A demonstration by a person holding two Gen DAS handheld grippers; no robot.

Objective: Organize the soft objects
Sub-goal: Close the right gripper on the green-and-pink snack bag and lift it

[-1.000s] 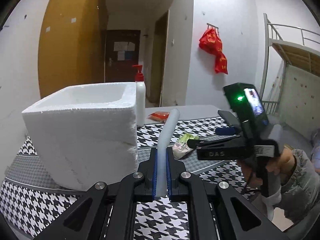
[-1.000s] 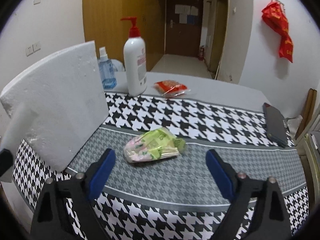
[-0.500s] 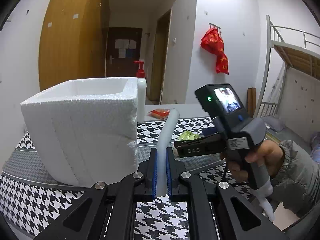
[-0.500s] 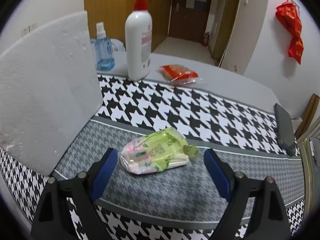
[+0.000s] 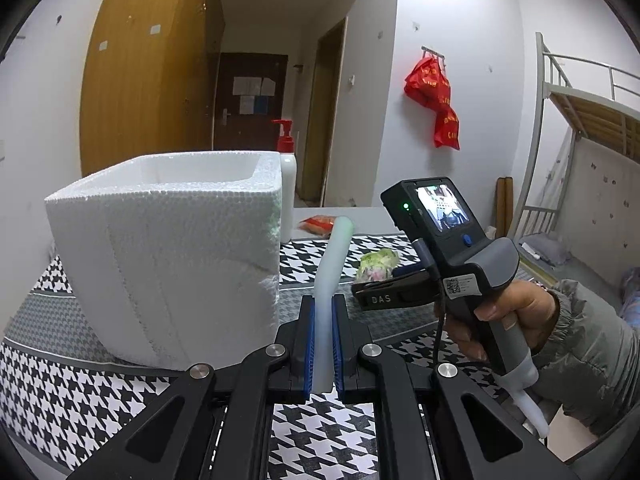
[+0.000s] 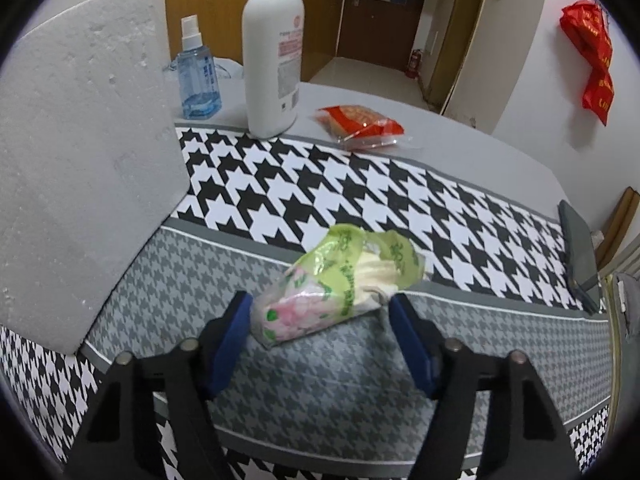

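My left gripper [image 5: 323, 312] is shut on a pale foam tube [image 5: 331, 268] that sticks up and forward, just right of the white styrofoam box [image 5: 168, 248]. My right gripper [image 6: 320, 324] is open, its blue pads on either side of a green and pink tissue pack [image 6: 340, 284] lying on the grey band of the tablecloth. The pack also shows in the left wrist view [image 5: 376, 265], with the right gripper [image 5: 400, 270] reaching it. The box's side [image 6: 80, 160] fills the left of the right wrist view.
A white pump bottle [image 6: 274, 60] and a blue spray bottle [image 6: 198, 76] stand behind the box. A red snack packet [image 6: 360, 126] lies at the far table edge. A dark phone [image 6: 578, 252] lies at the right edge of the houndstooth cloth [image 6: 400, 200].
My right gripper has moved forward and down until its open pads flank the tissue pack. My left gripper has risen a little with the foam tube still held.
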